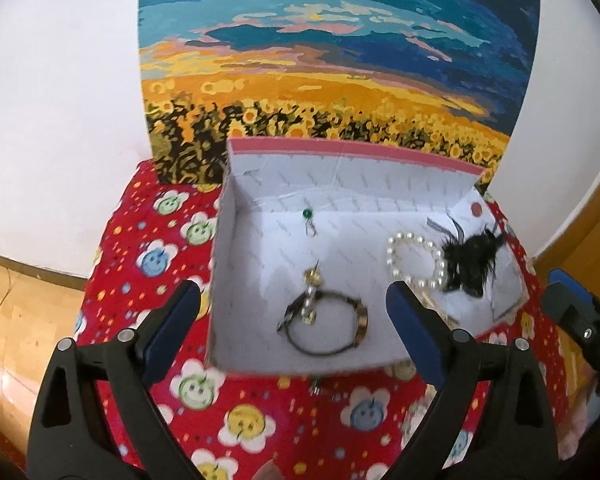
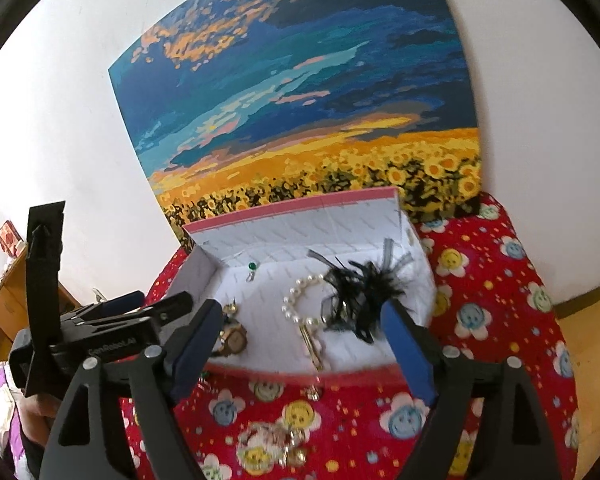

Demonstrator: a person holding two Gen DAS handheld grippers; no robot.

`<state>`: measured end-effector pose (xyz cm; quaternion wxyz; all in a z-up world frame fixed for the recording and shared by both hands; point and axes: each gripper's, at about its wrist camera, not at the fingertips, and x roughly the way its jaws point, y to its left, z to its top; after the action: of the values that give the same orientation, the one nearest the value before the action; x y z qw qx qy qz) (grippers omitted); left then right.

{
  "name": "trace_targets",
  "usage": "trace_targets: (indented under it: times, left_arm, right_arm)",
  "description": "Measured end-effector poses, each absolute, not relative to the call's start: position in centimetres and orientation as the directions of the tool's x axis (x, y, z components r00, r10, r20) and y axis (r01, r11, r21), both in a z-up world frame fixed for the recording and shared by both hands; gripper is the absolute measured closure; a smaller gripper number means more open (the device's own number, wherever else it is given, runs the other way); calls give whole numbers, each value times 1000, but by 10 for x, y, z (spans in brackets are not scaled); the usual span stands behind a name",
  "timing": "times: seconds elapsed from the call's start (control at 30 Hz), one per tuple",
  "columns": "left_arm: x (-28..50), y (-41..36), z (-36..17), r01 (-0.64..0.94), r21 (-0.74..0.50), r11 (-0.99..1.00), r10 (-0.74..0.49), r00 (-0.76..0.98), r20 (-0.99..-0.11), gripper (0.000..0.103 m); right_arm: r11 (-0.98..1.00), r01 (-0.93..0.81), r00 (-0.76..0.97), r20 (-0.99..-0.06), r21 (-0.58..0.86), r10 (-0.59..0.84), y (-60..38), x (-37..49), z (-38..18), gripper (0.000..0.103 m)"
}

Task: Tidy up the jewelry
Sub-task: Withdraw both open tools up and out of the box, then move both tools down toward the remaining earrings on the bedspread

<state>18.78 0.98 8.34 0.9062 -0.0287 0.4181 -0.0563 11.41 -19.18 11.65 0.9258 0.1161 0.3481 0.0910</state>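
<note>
An open white box with a pink rim [image 1: 236,240] [image 2: 204,268] stands on a red flower-print cloth [image 1: 148,256]. Inside lie a wristwatch [image 1: 328,326] [image 2: 234,338], a gold and pearl earring [image 1: 311,296], a green pin [image 1: 308,214] [image 2: 252,266], a pearl bracelet [image 1: 414,260] [image 2: 300,300], a black feather hairpiece [image 1: 470,258] [image 2: 360,296] and a gold clip [image 2: 311,344]. My left gripper [image 1: 294,296] is open and empty above the box's front. My right gripper [image 2: 302,320] is open and empty above the box's front edge.
More jewelry lies on the cloth in front of the box: a beaded gold piece [image 2: 276,444] and a small earring [image 2: 312,392]. A sunflower painting [image 1: 332,60] leans on the white wall behind the box. Wooden floor [image 1: 16,312] lies around.
</note>
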Motion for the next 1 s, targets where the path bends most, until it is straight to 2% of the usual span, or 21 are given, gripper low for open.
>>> trace_targets:
  times: [0.5, 1.0]
  left_arm:
    - [124, 15, 68, 94, -62, 994, -106, 602, -792, 9]
    - [125, 4, 27, 90, -87, 992, -122, 560, -819, 11]
  right_arm:
    - [966, -73, 713, -664, 248, 225, -186, 64, 106, 19]
    - [970, -48, 690, -695, 237, 203, -197, 42, 87, 19]
